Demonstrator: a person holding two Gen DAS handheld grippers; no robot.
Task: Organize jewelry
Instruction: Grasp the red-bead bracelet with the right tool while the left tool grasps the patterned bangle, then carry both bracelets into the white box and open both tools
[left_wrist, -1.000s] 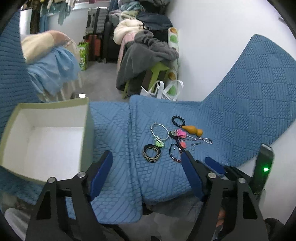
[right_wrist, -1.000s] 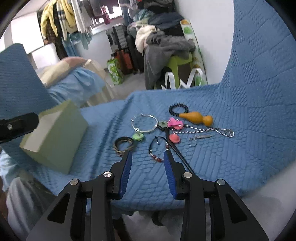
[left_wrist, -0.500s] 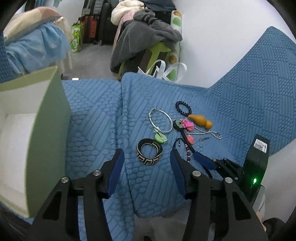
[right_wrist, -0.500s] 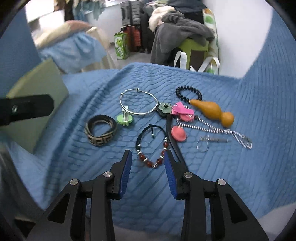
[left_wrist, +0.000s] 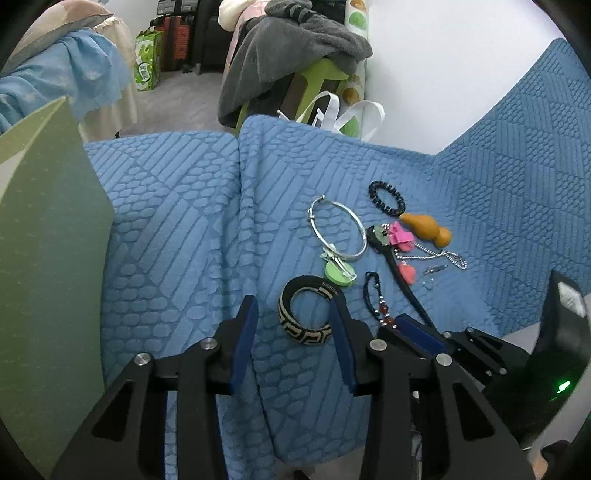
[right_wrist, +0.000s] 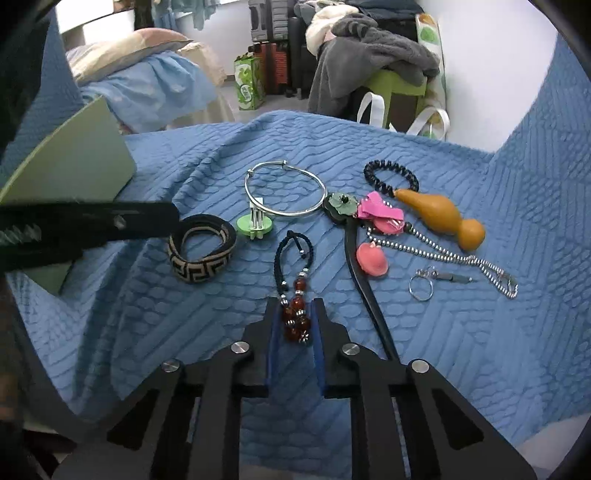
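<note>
Jewelry lies on a blue quilted cloth (left_wrist: 177, 236). My left gripper (left_wrist: 293, 317) is open, its fingers on either side of a black-and-tan patterned bangle (left_wrist: 306, 319), which also shows in the right wrist view (right_wrist: 201, 253). My right gripper (right_wrist: 295, 325) is open around the red beads of a black cord bracelet (right_wrist: 293, 284). Further back lie a silver hoop bangle (right_wrist: 286, 192), a green clip (right_wrist: 255, 225), a black bead bracelet (right_wrist: 389, 177), an orange gourd (right_wrist: 441, 218), a pink charm (right_wrist: 378, 212), a ball chain (right_wrist: 454, 258) and a black hair stick (right_wrist: 364, 280).
A pale green box (left_wrist: 40, 258) stands at the left on the cloth; it also shows in the right wrist view (right_wrist: 74, 162). Behind the cloth are a pile of clothes on a green stool (left_wrist: 295, 48), a bed (right_wrist: 147, 81) and a white wall.
Both grippers have moved forward and down. The left one now straddles the patterned bangle. The right one has reached the red beads of the cord bracelet.
</note>
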